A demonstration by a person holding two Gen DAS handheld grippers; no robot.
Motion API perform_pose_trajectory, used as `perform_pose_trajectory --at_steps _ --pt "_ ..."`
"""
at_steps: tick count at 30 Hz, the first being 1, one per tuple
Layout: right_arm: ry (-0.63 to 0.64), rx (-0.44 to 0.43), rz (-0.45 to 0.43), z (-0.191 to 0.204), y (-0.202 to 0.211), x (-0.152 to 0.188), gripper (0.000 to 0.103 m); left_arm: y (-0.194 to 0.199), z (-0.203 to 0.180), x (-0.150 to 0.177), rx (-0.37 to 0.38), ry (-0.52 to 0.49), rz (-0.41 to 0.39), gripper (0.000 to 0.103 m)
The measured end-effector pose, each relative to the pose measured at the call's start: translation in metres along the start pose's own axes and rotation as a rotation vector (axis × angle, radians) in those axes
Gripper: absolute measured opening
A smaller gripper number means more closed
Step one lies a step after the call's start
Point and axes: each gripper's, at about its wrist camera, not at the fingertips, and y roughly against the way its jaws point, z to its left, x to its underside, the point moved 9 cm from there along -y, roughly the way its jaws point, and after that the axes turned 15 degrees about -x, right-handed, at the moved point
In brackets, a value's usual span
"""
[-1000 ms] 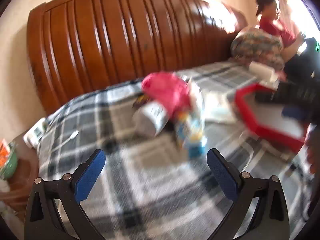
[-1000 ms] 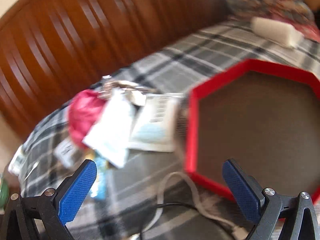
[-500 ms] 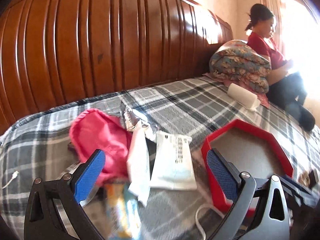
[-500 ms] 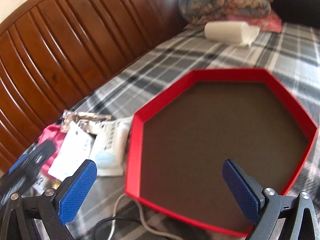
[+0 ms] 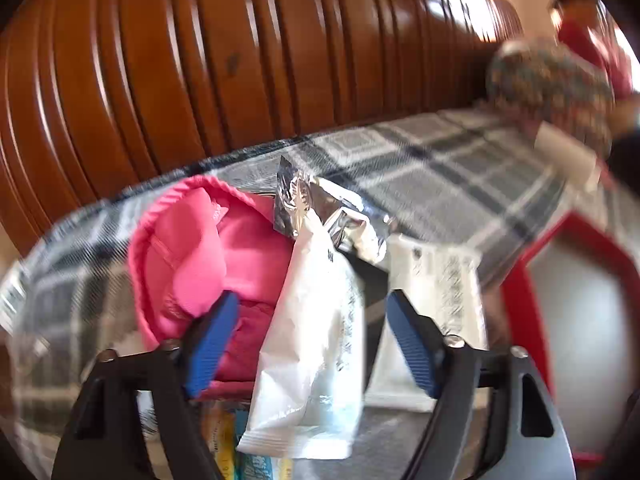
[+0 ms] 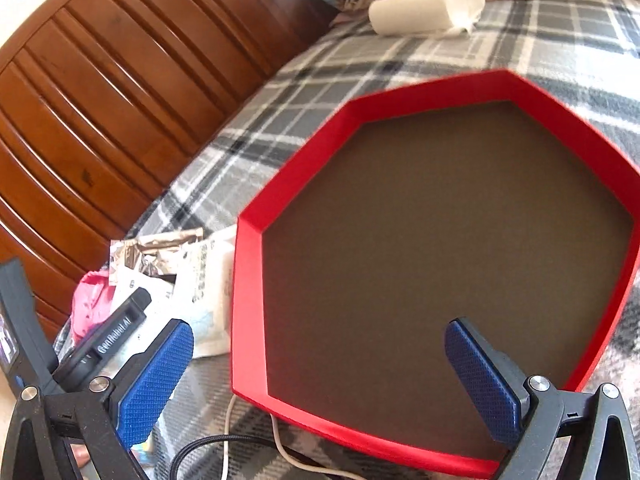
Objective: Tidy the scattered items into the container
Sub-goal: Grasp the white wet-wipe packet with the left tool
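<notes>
While closing, left hand-held gripper [image 5: 310, 350] straddles white packet [image 5: 316, 344].

Ribbed wooden headboard [image 6: 100, 92], grey plaid blanket [image 6: 360, 60], floral pillow [image 5: 552, 84], white roll [image 6: 420, 10] just beside it.

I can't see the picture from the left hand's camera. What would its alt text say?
The left gripper, jaws closing, straddles a white packet on a plaid blanket. A pink cloth and silver wrapper lie beside it, a red tray to the right.
</notes>
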Motion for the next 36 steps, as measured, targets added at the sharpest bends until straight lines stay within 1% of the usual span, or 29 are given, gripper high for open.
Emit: perform_pose_trajectory --at_steps 1,2,3,5,8,9,10,11,12,13,14,15,16,17,18,19,20,22,23,27,30,31,33,36 --pt "-0.011 -0.006 0.005 0.001 -0.001 0.001 0.103 -0.001 -0.004 0.001 -0.036 -0.055 -0.01 0.061" --pt "-0.02 -0.013 0.009 0.002 -0.002 0.002 0.103 -0.003 -0.007 0.003 -0.056 -0.1 -0.02 0.054" --pt "-0.025 -0.022 0.012 0.003 -0.003 0.003 0.103 -0.005 -0.01 0.006 -0.043 -0.121 -0.017 0.044" --pt "-0.022 -0.036 0.017 0.008 -0.004 0.004 0.103 -0.009 -0.012 0.008 0.007 -0.104 0.021 0.042" --pt "0.005 -0.037 0.003 0.016 -0.002 0.003 0.103 -0.02 -0.008 0.006 0.077 -0.016 0.088 0.041" --pt "0.018 -0.037 -0.002 0.019 -0.001 0.002 0.103 -0.026 -0.01 0.006 0.094 0.001 0.123 0.049" --pt "0.03 -0.037 -0.005 0.021 -0.001 0.001 0.103 -0.034 -0.015 0.006 0.121 0.018 0.178 0.056" --pt "0.041 -0.038 -0.006 0.024 0.0 0.001 0.103 -0.041 -0.02 0.008 0.156 0.036 0.238 0.078" --pt "0.049 -0.039 -0.007 0.025 0.0 0.0 0.103 -0.049 -0.026 0.011 0.175 0.055 0.295 0.085" --pt "0.057 -0.04 -0.009 0.027 0.0 0.0 0.103 -0.056 -0.03 0.014 0.169 0.07 0.328 0.085" --pt "0.065 -0.04 -0.009 0.029 0.001 0.0 0.103 -0.059 -0.032 0.015 0.155 0.078 0.334 0.083" --pt "0.073 -0.039 -0.01 0.029 0.001 0.0 0.103 -0.061 -0.032 0.014 0.14 0.092 0.328 0.078" --pt "0.079 -0.038 -0.011 0.029 0.001 -0.001 0.103 -0.061 -0.03 0.013 0.126 0.108 0.32 0.07" --pt "0.083 -0.035 -0.014 0.028 0.002 -0.002 0.103 -0.06 -0.028 0.012 0.118 0.123 0.31 0.058" --pt "0.084 -0.034 -0.017 0.027 0.002 -0.003 0.103 -0.06 -0.025 0.011 0.125 0.135 0.306 0.053" --pt "0.078 -0.035 -0.023 0.026 0.003 -0.005 0.103 -0.059 -0.022 0.012 0.139 0.142 0.308 0.051" --pt "0.069 -0.037 -0.028 0.024 0.004 -0.006 0.103 -0.056 -0.017 0.014 0.151 0.146 0.31 0.046" --pt "0.038 -0.048 -0.035 0.019 0.005 -0.008 0.103 -0.051 -0.01 0.014 0.183 0.158 0.313 0.041" --pt "0.02 -0.058 -0.038 0.018 0.006 -0.008 0.103 -0.049 -0.007 0.015 0.187 0.154 0.314 0.036" --pt "-0.034 -0.13 -0.031 0.021 0.005 -0.008 0.103 -0.045 0.009 0.022 0.16 0.103 0.312 0.034" --pt "-0.023 -0.233 0.002 0.047 0.003 -0.005 0.103 -0.038 0.015 0.028 0.137 0.049 0.293 0.034" --pt "-0.006 -0.267 0.004 0.06 0.003 -0.005 0.103 -0.036 0.02 0.031 0.134 0.039 0.282 0.034" --pt "0.066 -0.348 0.02 0.092 0.0 -0.002 0.103 -0.031 0.03 0.038 0.144 0.047 0.263 0.034" --pt "0.202 -0.43 0.088 0.134 -0.019 0.007 0.103 -0.027 0.041 0.047 0.136 0.048 0.238 0.035"
